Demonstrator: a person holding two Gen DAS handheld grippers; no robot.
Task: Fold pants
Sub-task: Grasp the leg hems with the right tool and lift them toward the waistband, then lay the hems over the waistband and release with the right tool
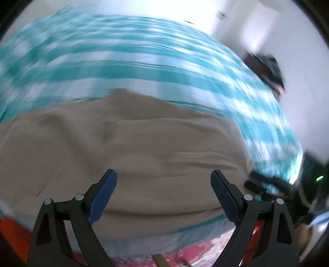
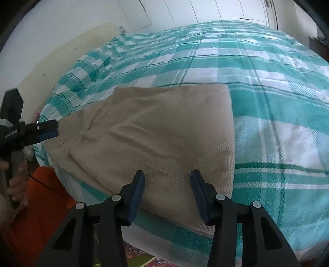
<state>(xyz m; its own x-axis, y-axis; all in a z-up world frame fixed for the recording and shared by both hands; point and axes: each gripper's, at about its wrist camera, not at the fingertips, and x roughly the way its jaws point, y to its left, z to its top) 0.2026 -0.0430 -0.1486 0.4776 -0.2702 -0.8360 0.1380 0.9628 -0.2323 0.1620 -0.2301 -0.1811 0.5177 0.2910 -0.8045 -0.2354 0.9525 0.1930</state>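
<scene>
Beige pants (image 2: 156,131) lie folded on the bed near its front edge, and appear blurred in the left wrist view as pants (image 1: 131,147). My right gripper (image 2: 167,177) hovers over the pants' near edge, jaws apart, with only fabric below the pads. My left gripper (image 1: 163,177) stands wide open above the pants with nothing gripped. From the right wrist view, the left gripper (image 2: 48,130) is side-on at the pants' left end. Whether it touches the cloth there I cannot tell.
A teal and white check bedspread (image 2: 257,86) covers the bed. A white wall and cupboard doors (image 2: 185,10) stand behind. A person's hand (image 2: 16,184) holds the left gripper's handle above an orange garment (image 2: 39,205). A patterned rug (image 1: 193,252) lies on the floor below.
</scene>
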